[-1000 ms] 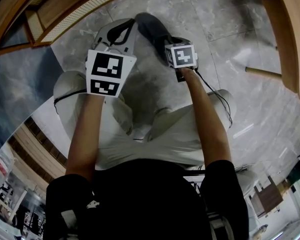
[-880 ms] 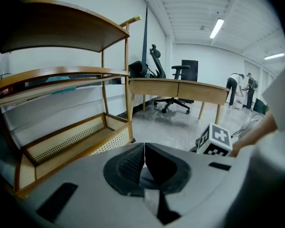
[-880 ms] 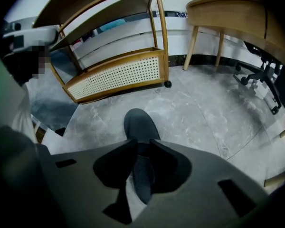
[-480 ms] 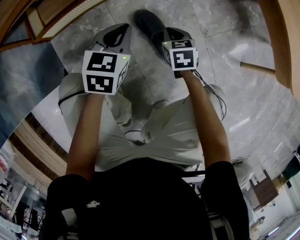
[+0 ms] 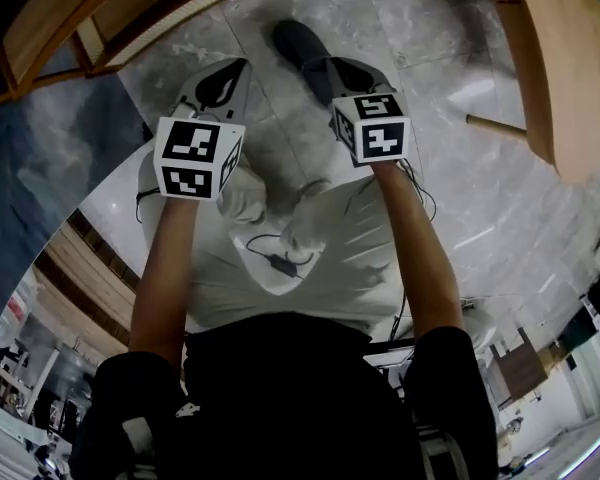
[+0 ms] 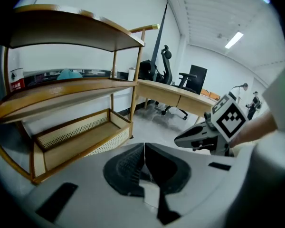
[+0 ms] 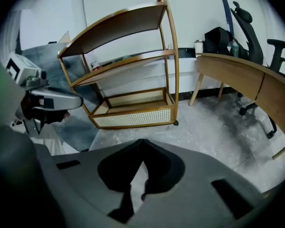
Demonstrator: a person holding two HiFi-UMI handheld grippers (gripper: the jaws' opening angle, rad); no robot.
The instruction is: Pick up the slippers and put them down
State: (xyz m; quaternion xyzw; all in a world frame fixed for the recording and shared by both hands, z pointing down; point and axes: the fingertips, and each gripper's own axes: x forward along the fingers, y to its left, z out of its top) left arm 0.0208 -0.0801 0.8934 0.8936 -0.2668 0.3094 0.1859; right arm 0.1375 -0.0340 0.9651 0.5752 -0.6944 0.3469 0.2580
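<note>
One dark slipper [image 5: 298, 43] lies on the grey marble floor [image 5: 460, 48], just past the tip of my right gripper [image 5: 338, 66] in the head view and partly hidden by it. Neither gripper view shows the slipper. The right gripper [image 7: 142, 144] is shut, its dark pads meeting with nothing between them. My left gripper [image 5: 235, 68] is held up beside it at the left, also shut and empty [image 6: 144, 146]. Each gripper shows in the other's view: the right gripper [image 6: 178, 139] and the left gripper [image 7: 78, 100].
A wooden shelf rack [image 7: 133, 108] with a cane-sided bottom tray [image 6: 80, 141] stands ahead on the left. A curved wooden desk [image 7: 237, 75] and office chairs [image 6: 168, 80] are to the right. A dark bluish patch of floor [image 5: 40, 158] lies at the left.
Both grippers have risen away from the floor, the right one more. The dark slipper stays on the floor and looks smaller. The person's legs have straightened.
</note>
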